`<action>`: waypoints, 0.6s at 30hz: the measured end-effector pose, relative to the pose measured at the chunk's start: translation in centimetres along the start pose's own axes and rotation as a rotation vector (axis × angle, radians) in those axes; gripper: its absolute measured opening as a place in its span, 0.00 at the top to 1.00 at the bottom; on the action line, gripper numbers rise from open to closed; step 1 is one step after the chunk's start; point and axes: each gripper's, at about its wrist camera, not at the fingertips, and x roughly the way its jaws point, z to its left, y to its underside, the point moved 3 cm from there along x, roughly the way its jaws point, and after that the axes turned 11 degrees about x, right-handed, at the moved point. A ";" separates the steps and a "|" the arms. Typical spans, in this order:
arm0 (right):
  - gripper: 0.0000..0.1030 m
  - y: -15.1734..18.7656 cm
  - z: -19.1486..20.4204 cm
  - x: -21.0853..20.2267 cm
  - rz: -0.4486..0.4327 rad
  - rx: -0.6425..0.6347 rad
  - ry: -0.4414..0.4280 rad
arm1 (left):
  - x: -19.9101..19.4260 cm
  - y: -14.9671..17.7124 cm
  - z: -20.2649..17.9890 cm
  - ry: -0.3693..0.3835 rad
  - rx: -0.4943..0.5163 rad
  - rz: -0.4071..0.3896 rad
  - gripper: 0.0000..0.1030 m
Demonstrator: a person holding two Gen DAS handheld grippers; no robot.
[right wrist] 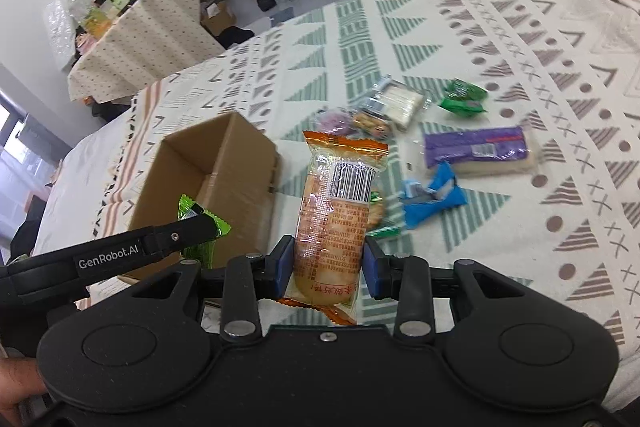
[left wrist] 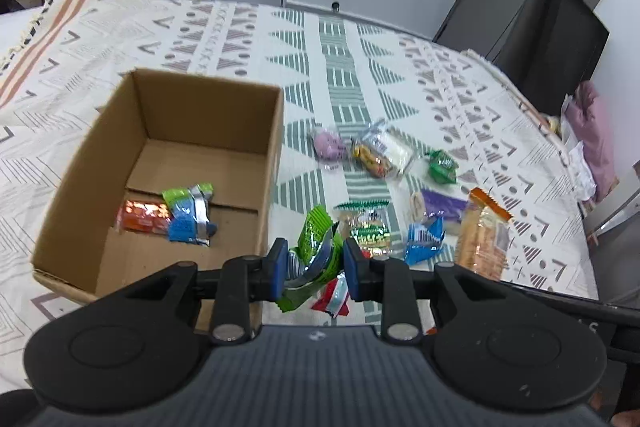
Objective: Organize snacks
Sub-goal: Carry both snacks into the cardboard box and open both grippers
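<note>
A: Where are the snacks now?

B: Two are in the grippers. The green packet point(left wrist: 314, 251) is pinched between the blue pads of the left gripper point(left wrist: 316, 269), crumpled, and it is lifted off the patterned cloth point(left wrist: 360, 67). The orange packet point(right wrist: 334, 223) is clamped in the right gripper point(right wrist: 328, 273); its long axis stands along the fingers, pointing away from the camera, with the barcode end far from the pads.

A: And the cardboard box point(left wrist: 256, 227)?

B: It lies to the left of both grippers, open at the top. Inside I see a red-orange packet point(left wrist: 142, 217) and a green-and-blue packet point(left wrist: 190, 213) on the floor of the box.

A: Which hand is nearer to it?

B: The left one, I judge. In the right wrist view the left gripper point(right wrist: 200, 227) is already in front of the box wall point(right wrist: 240, 187), while the orange packet is beside its right wall. So the left should cross the rim first, I think.

A: What is left on the cloth?

B: A blue packet point(right wrist: 430, 199), a purple bar point(right wrist: 476, 147), a small green one point(right wrist: 464, 97) and some others behind.
</note>
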 end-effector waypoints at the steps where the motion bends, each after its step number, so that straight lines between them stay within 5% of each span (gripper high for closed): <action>1: 0.65 0.1 0.4 -0.1 0.000 -0.005 -0.003 | -0.4 -0.1 0.2 -0.004 -0.001 -0.008 0.72; 18: 0.65 0.5 5.7 0.1 -0.020 -0.056 -0.027 | -4.3 -1.6 5.6 -0.047 -0.082 -0.090 0.72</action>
